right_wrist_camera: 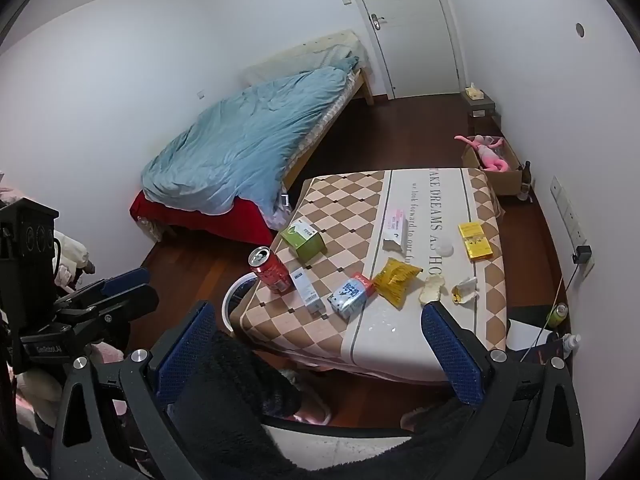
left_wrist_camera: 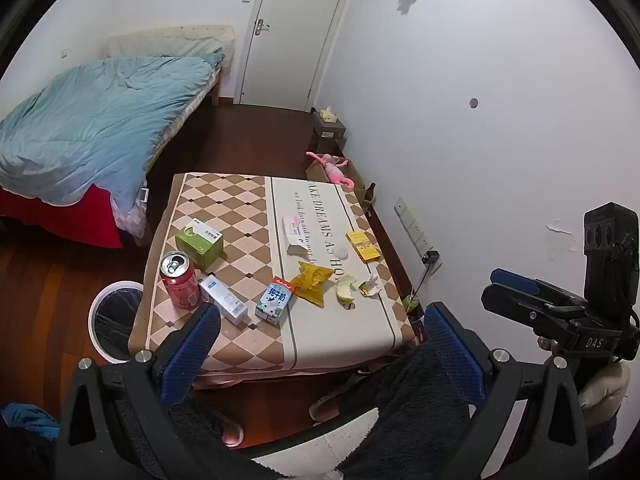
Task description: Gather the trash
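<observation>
Trash lies on a low table with a checked cloth: a red can, a green box, a white box, a milk carton, a yellow wrapper, a peel, crumpled paper, a yellow box and a torn white box. My left gripper hangs open before the table's near edge, holding nothing. My right gripper is open and empty too, near the same edge, with the can and carton ahead.
A round white bin with a dark liner stands on the floor at the table's left side. A bed with a blue duvet fills the far left. A cardboard box with a pink toy sits against the right wall. Dark fleece-clad legs show below both grippers.
</observation>
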A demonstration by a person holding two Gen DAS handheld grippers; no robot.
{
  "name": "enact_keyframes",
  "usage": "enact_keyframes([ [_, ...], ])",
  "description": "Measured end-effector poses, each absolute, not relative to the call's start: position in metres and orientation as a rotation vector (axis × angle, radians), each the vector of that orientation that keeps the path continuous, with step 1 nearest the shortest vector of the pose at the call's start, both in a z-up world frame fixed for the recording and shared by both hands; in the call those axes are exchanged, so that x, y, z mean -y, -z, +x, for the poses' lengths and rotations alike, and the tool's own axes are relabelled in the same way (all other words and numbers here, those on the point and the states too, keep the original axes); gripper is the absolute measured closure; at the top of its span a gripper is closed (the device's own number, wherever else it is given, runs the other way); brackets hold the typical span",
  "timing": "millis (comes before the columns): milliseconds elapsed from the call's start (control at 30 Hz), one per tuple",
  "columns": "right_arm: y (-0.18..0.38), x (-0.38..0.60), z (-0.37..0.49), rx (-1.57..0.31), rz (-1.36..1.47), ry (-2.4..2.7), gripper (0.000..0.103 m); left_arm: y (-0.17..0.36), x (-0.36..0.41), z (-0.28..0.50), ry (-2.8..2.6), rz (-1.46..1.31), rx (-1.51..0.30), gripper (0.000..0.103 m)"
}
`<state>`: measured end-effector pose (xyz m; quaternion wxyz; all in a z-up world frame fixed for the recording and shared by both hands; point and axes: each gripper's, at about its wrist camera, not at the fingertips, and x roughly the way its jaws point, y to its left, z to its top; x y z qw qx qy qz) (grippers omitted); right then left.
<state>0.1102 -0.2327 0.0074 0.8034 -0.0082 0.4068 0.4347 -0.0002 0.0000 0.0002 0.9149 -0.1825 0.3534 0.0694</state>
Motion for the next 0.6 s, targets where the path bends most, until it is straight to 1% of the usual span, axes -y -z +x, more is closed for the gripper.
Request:
enact_keyframes([
  [600,-0.0026,0.2361,0.1085,-0.869,-0.003,-0.942,0.0,0.002,0.008,0.0082,-0.126,-0.396,-0.709,0.0],
])
